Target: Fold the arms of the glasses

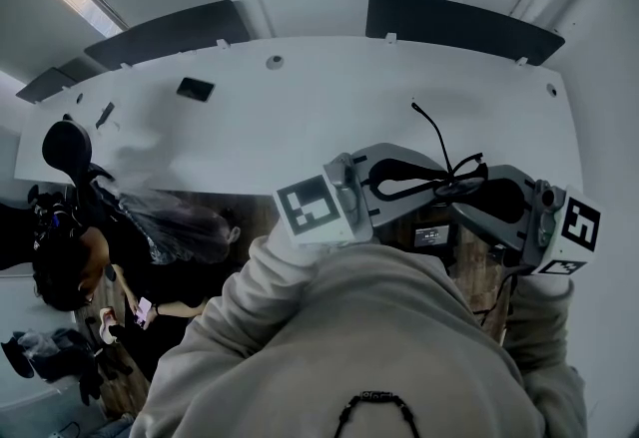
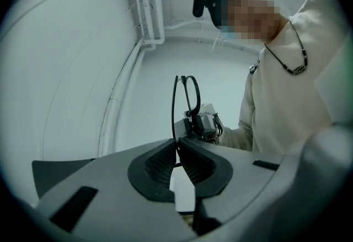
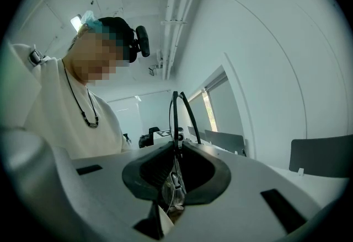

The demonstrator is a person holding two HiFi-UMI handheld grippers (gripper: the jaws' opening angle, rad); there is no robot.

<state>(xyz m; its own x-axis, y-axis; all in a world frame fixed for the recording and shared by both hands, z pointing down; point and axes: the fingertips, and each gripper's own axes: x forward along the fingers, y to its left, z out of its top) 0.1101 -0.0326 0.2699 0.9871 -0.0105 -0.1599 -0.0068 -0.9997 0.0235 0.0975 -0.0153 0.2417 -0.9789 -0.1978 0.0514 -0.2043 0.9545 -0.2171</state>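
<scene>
While both grippers face each other above the near edge of the white table point(image 1: 300, 117), the glasses point(image 1: 451, 173) hang in the air between them, clear of the tabletop.

Left gripper point(image 2: 177, 150): its jaws are drawn almost together at the left end of the glasses and pinch a thin black part of the frame. In the left gripper view the frame stands up out of the pad gap as a narrow black loop, nearly edge-on, tilted slightly to the right.

Right gripper point(image 3: 175, 152): its jaws stand at a narrow gap at the right end of the glasses and clamp the frame there. In the right gripper view two thin black strands rise from between the pads and meet at the top.

Seen from the head view, the lens rims run across from one jaw pair to the other. One arm of the glasses juts away from the frame toward the table, unfolded. Whether the second arm is folded cannot be told.

Beyond the glasses, a small dark flat object point(image 1: 195, 88) lies on the table, well apart from them.
</scene>
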